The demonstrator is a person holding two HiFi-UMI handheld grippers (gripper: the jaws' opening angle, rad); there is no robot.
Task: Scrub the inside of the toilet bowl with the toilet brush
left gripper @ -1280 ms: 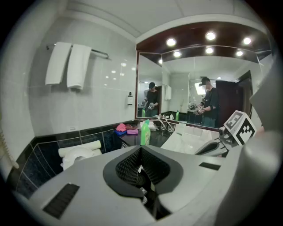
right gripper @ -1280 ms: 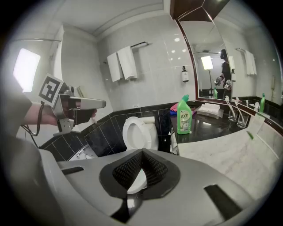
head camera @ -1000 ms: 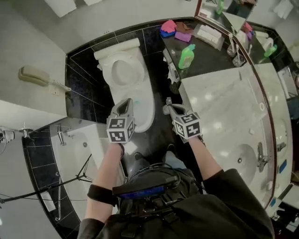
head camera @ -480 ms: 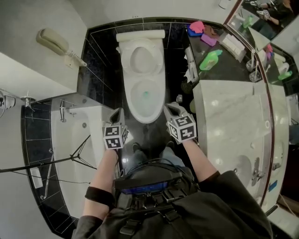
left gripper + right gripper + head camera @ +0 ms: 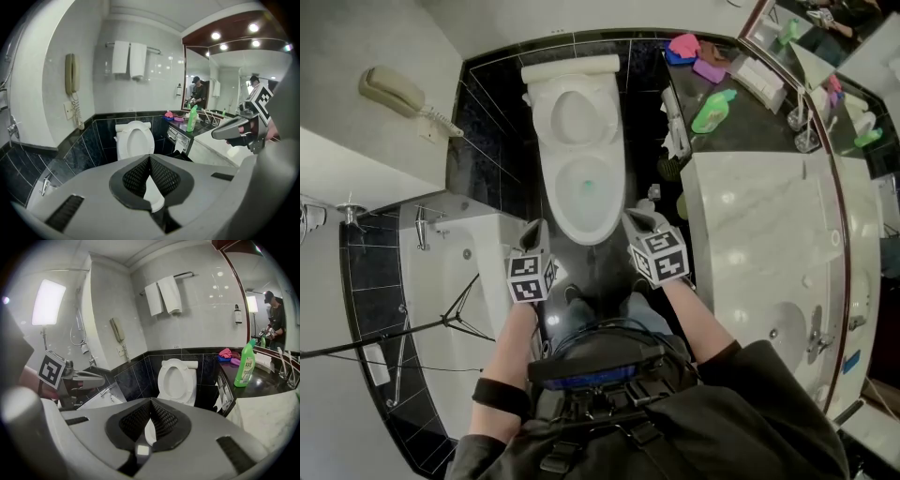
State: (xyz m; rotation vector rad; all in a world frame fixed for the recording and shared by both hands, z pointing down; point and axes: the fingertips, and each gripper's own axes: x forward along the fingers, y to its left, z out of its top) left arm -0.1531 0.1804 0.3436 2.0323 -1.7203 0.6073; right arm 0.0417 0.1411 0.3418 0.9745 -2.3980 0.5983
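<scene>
White toilet bowl [image 5: 591, 187], lid up, now sits squarely ahead beside the counter [image 5: 750, 216]. The left gripper [image 5: 534, 231] and right gripper [image 5: 637, 218] have drawn back to its near rim, fingers pressed together and empty. With no toilet brush in hand, scrubbing hasn't begun.

Two grippers are showing, the left gripper [image 5: 534, 226] and the right gripper [image 5: 633, 217], and one toilet [image 5: 553, 192] is standing ahead of them. One wall phone [image 5: 392, 91] is hanging on the white wall, and two white towels [image 5: 121, 57] are hanging from one rail [image 5: 108, 44]. One green bottle [image 5: 711, 112] is standing on one dark counter [image 5: 750, 117] with one pink cloth [image 5: 684, 44] and one purple cloth [image 5: 710, 70]. One washbasin [image 5: 787, 323] with one tap [image 5: 818, 328] is sitting in one marble counter [image 5: 750, 225], and one bathtub [image 5: 464, 309] is lying at the left.
</scene>
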